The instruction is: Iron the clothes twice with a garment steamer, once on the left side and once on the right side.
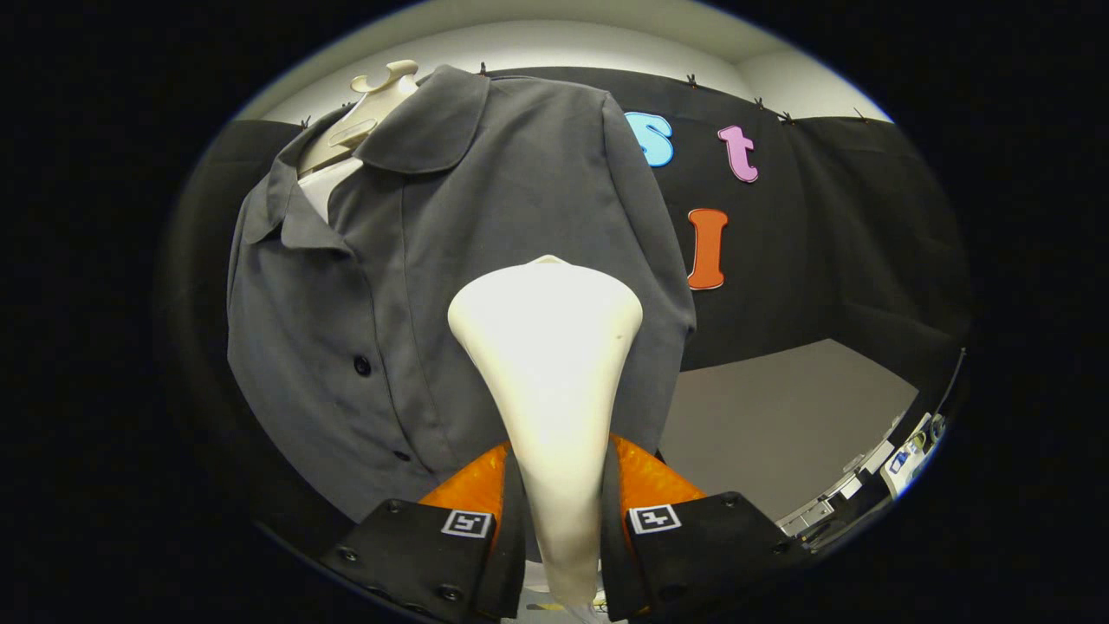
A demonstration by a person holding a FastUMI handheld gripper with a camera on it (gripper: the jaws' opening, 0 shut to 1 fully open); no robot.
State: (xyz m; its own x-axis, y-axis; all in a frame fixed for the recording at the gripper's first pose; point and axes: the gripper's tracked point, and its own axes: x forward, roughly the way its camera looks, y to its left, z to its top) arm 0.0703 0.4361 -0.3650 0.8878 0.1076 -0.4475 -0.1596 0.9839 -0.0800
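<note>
My claw (561,529) is clamped on the cream-white plastic garment steamer (550,381), both fingers (511,520) pressing against its narrow handle from either side. The handle runs up from between my fingers and flares into a broad, rounded head that stands just ahead of them, its back toward me. A small dimple sits on the head's right shoulder and a slight nub at its top edge.

The steamer head is held up in front of the dark grey collared button-front shirt (433,260), over the half of the garment that lies to the right of the button placket, at about mid-height. I cannot tell whether the head touches the cloth or hangs just off it, since its face is turned away from me.

The shirt hangs on a cream-coloured hanger form (374,104), whose hooked top rises above the open collar. Inside the collar shows a strip of white lining (327,184). Two dark round buttons (362,366) run down the placket to the left of the steamer, one level with the head's lower part and one further down near my left finger. The short sleeve on the right falls beyond the steamer head.

Beyond the shirt to the right lies a plain grey floor surface (780,416), with some small equipment (901,455) at its far edge.
</note>
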